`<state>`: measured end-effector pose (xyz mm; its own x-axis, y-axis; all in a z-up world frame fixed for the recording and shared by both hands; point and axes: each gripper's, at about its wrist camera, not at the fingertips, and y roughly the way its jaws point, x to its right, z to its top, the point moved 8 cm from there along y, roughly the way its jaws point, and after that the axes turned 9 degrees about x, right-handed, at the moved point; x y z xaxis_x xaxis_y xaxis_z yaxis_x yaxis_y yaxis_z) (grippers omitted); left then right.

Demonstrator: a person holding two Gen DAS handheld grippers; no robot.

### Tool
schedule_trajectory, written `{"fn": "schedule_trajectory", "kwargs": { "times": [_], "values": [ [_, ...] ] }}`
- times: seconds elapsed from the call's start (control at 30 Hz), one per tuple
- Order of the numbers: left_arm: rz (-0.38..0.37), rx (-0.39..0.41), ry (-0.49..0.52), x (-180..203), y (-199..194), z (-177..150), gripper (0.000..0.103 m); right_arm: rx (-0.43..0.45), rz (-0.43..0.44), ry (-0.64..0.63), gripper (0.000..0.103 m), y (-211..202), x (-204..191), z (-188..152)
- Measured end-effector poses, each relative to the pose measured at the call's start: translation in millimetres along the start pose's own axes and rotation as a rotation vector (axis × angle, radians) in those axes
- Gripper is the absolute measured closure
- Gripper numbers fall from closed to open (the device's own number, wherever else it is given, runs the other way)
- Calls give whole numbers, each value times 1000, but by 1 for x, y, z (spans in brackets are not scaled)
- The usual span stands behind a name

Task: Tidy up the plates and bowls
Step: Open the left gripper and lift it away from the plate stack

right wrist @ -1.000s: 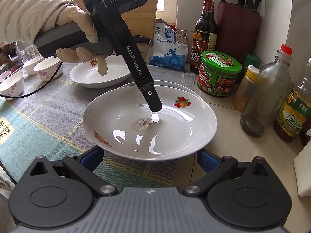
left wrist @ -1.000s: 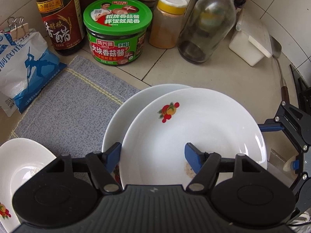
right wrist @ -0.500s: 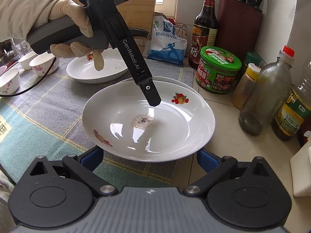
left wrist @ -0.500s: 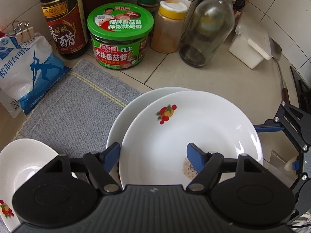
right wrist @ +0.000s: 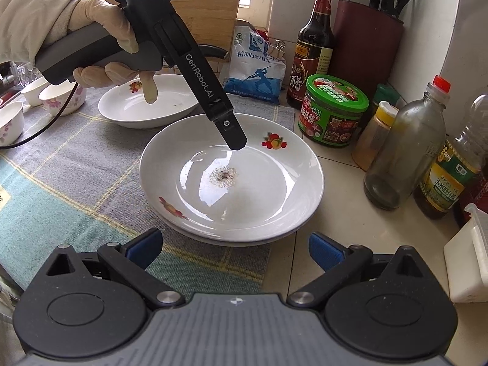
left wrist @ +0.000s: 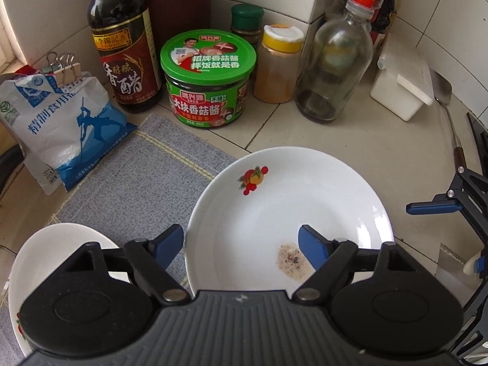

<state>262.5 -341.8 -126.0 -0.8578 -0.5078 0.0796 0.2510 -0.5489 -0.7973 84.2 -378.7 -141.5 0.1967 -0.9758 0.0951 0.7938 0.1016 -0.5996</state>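
Resting stacked near the bench's (right wrist: 350, 222) back right corner, half on the checked cloth (right wrist: 76, 164) and half on bare tile: top plate (right wrist: 274, 189) nested in a lower plate (right wrist: 286, 235) whose rim is just peeking out beneath it. Carrying a small speckled patch of residue (right wrist: 224, 177) in the well of the top plate, plus fruit prints on its rim.

Hovering over that plate's far side: left tool (left wrist: 241, 245), gripped by a gloved hand (right wrist: 100, 30), jaws opening, one blue pad inside the rim, the other outside over the cloth, neither pressing on the china. Pointing steeply down.

Waiting at the plate's near edge: right tool (right wrist: 235, 248), jaws spread wide, nothing between them, pads clear of the rim.

Sitting further along the cloth toward the bench's back left: a third plate (right wrist: 146, 106), apart from the stack. Standing beyond it at the left edge: small flowered bowls (right wrist: 62, 99).

Crowding the back edge by the wall: salt bag (left wrist: 61, 128), vinegar bottle (left wrist: 122, 58), green-lidded jar (left wrist: 207, 82), yellow-capped spice jar (left wrist: 279, 67), clear glass bottle (left wrist: 335, 67), white box (left wrist: 402, 85).
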Motion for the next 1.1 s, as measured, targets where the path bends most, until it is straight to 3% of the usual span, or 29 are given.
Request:
{"fn": "schedule_trajectory", "kwargs": {
  "times": [0.27, 0.5, 0.73, 0.9, 1.1],
  "values": [
    [105, 164, -105, -8, -53, -9, 20, 52, -8, 27, 0, -8, 2, 8],
    [286, 265, -189, -11, -102, -53, 16, 98, 32, 20, 0, -4, -8, 23],
    [442, 260, -281, -29, -119, -111, 15, 106, 85, 14, 0, 8, -36, 37],
    [483, 249, -326, -47, -115, -143, 15, 95, 73, 0, 0, 15, -58, 51],
    [470, 235, -310, -60, -99, -162, 15, 77, 27, 1, 0, 15, -77, 62]
  ]
}}
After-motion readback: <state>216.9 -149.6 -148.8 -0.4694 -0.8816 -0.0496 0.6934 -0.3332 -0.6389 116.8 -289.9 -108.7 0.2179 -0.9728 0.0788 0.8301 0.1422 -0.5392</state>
